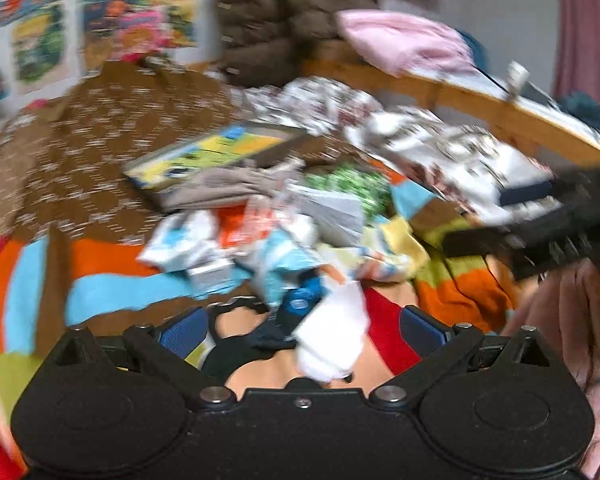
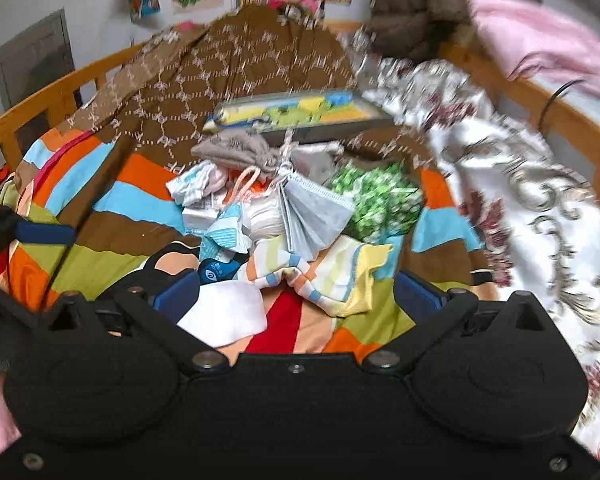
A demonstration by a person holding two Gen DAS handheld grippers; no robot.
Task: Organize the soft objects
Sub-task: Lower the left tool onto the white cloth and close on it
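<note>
1. Left wrist view: your left gripper (image 1: 304, 330) has its fingers spread apart, with a white cloth (image 1: 332, 332) low in the centre between them, though blur hides any contact.
2. Right wrist view: your right gripper (image 2: 298, 300) is spread apart too, over the striped blanket (image 2: 100, 200); the pile of soft things (image 2: 284, 216) sits mid-frame.

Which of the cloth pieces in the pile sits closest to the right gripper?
The plain white cloth, lying just ahead of the right gripper by its left finger; the striped yellow one lies slightly farther.
</note>
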